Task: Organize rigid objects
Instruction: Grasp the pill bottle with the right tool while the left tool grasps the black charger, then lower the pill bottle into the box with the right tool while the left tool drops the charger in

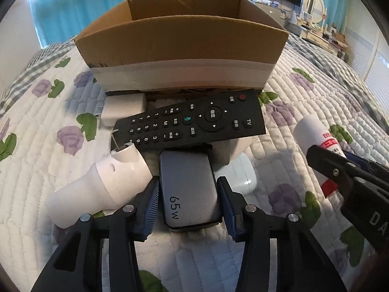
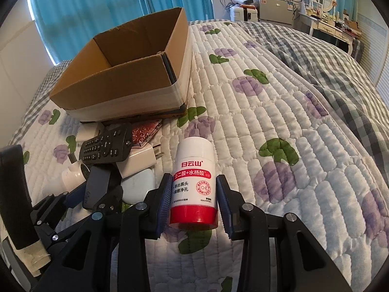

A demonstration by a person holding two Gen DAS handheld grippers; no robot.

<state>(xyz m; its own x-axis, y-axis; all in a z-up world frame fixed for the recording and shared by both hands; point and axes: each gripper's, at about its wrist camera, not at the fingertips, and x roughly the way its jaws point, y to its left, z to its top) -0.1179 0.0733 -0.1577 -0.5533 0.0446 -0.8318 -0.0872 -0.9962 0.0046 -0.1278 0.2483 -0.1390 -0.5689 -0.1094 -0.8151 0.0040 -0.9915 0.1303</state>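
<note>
A flowered quilt (image 2: pixel 279 121) covers a bed. On it stands an open cardboard box (image 1: pixel 180 46), its inside hidden from the left view. Just in front of the box lies a small heap: a black remote (image 1: pixel 192 121), a white plug (image 1: pixel 124 109), a white tube (image 1: pixel 102 185) and a pale oval case (image 2: pixel 138 185). The left gripper (image 1: pixel 188 197) is clamped on a grey charger (image 1: pixel 189 189) marked 65W, at the heap's near edge. The right gripper (image 2: pixel 192 197) is closed around a white bottle (image 2: pixel 194 182) with a red end, to the right of the heap.
</note>
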